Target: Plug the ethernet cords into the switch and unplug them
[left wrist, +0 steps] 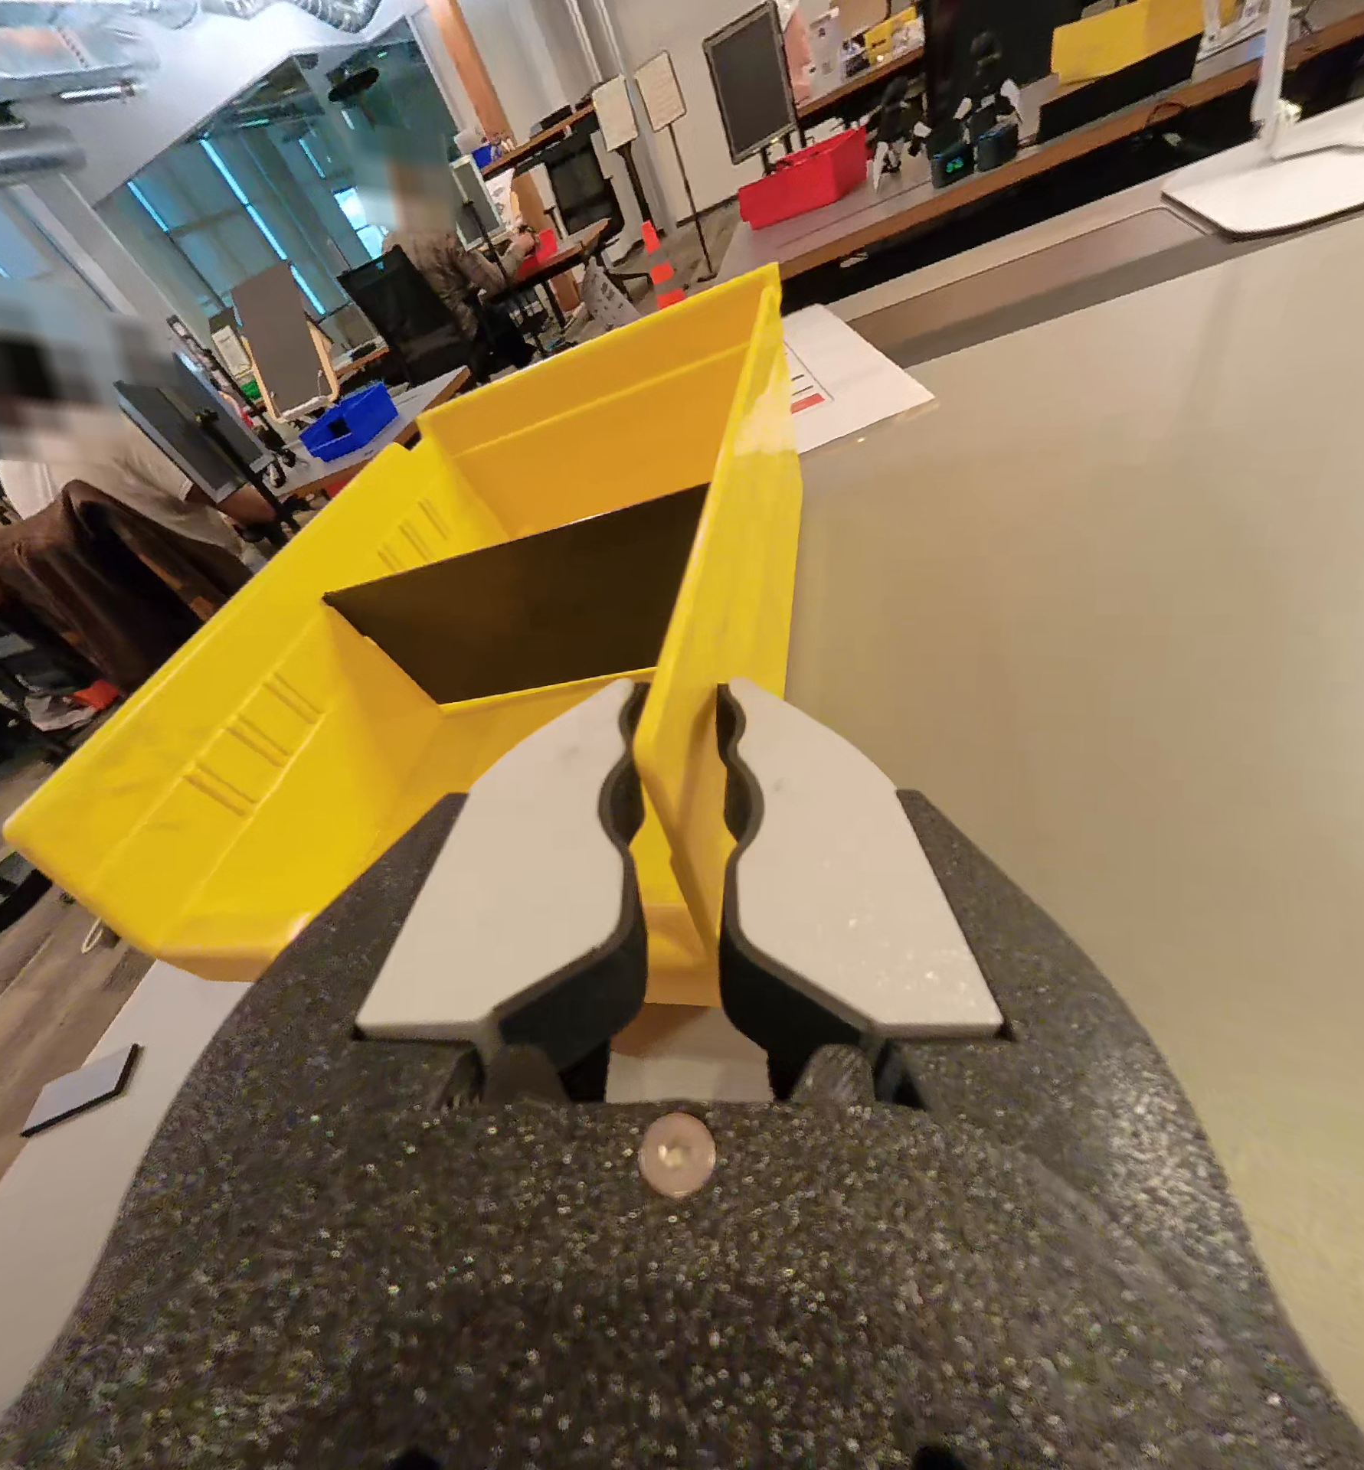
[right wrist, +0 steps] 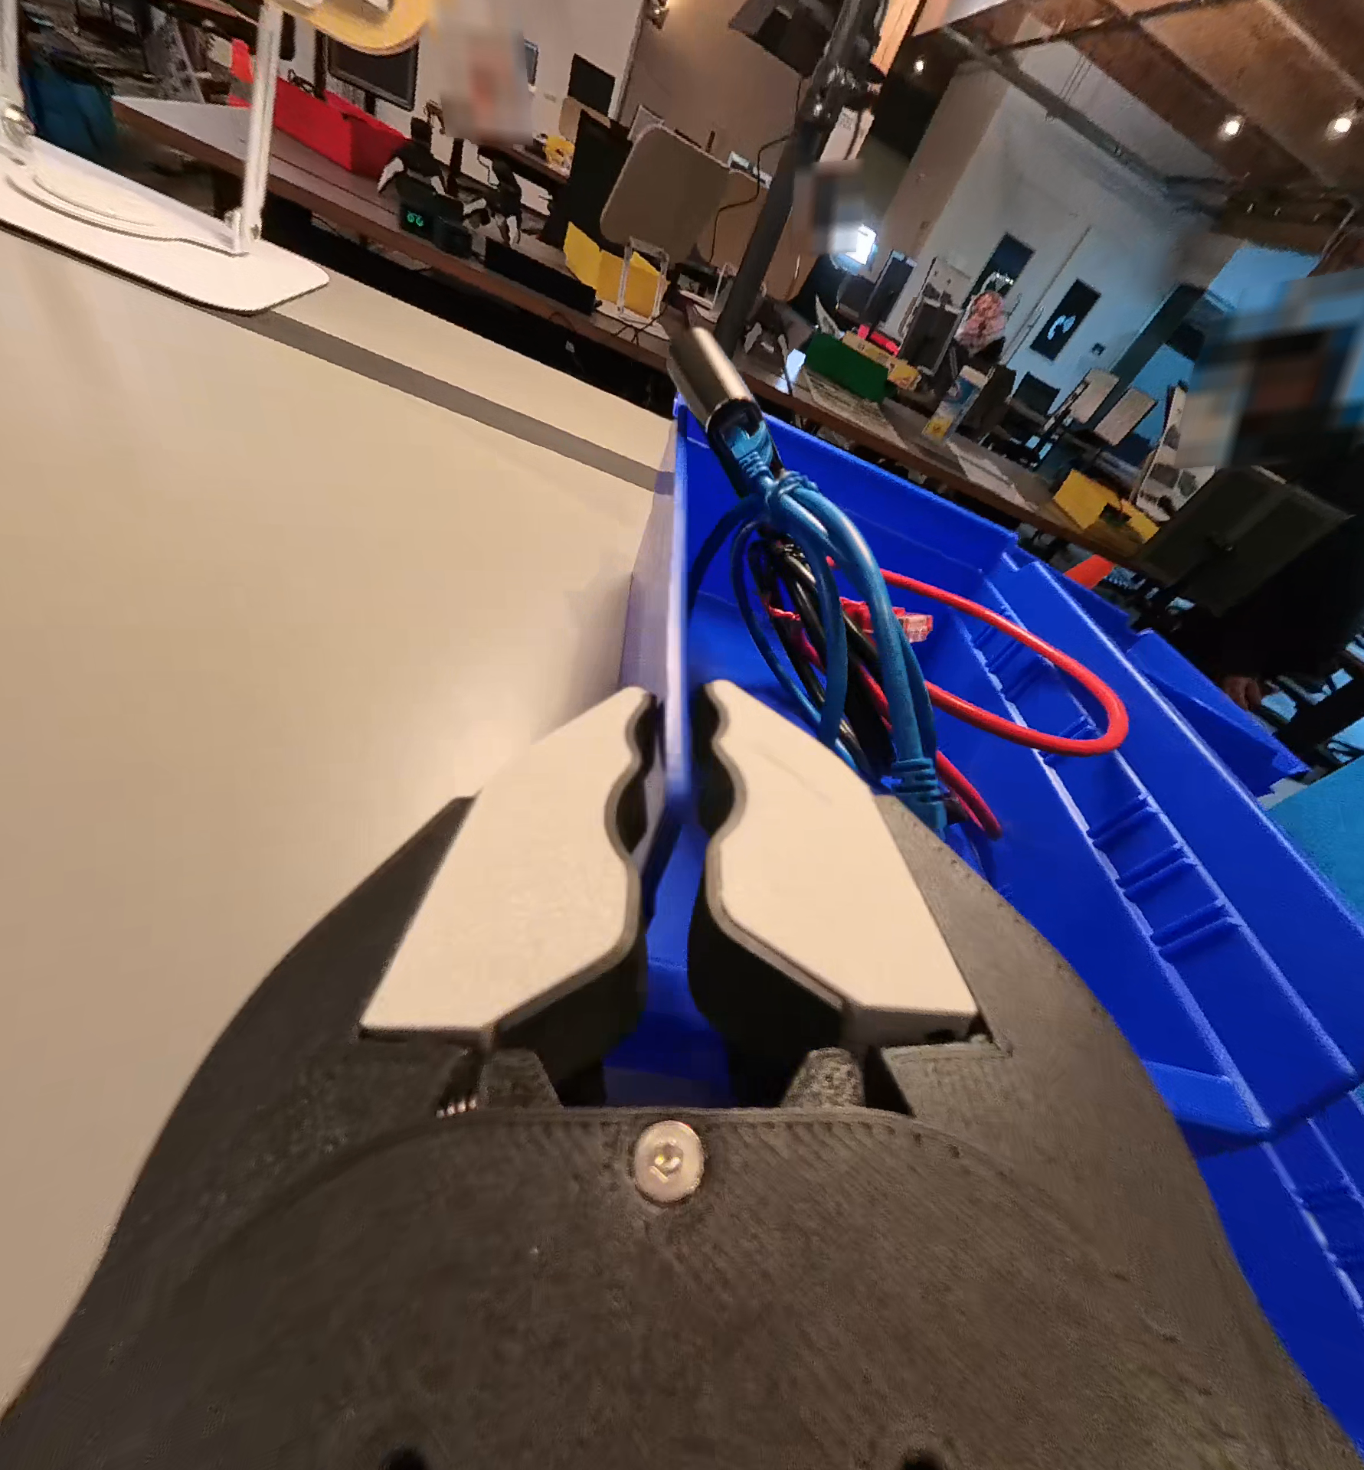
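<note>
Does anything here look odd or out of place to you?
Yes: each gripper straddles a bin wall, not a cord. The left gripper sits astride the yellow bin; the right gripper astride the blue bin, where the cords lie tangled.

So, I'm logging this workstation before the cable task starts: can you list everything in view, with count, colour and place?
Yellow bin: one, yellow, on the table, left gripper on its side wall.
Black divider: one, black, inside the yellow bin.
Blue bin: one, blue, right gripper on its wall.
Blue cord: one, blue, in the blue bin, its end in a black adapter.
Red cord: one, red, in the blue bin.
Table: one, beige.
Left gripper: grey fingers, black body.
Right gripper: same.
</note>
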The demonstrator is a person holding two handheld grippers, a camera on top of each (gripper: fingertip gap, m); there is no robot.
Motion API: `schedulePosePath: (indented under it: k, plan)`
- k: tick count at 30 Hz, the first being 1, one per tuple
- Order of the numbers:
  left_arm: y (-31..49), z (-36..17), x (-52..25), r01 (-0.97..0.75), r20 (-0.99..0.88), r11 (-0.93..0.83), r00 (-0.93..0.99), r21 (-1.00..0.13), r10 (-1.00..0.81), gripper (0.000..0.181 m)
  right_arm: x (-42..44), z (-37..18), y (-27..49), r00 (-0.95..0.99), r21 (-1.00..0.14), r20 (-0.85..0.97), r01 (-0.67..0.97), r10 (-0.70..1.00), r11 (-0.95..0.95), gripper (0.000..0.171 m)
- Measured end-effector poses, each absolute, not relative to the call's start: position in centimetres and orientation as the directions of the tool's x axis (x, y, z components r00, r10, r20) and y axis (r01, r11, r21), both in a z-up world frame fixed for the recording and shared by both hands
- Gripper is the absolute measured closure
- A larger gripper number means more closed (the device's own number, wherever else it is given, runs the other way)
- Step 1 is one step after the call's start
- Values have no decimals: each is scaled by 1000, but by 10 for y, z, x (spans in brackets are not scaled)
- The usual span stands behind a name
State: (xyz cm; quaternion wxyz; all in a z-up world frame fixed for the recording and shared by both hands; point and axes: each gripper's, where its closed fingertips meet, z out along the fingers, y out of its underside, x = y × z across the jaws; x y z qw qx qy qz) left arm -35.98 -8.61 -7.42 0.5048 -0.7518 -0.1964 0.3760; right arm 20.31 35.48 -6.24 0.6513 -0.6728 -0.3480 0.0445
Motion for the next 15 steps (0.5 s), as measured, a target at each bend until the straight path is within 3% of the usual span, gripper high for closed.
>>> schedulePosePath:
  k: [6,15]
  plan:
    - [-75,-74,-341,-152,-376,-401,729,-904,571,176,206,-62,348,736,-901,410,419,538,113,165]
    - [-63,-72,-306,-207,-311,-313,891,-927,332,176,197,-63,337,716,-920,359,380,598,97,167]
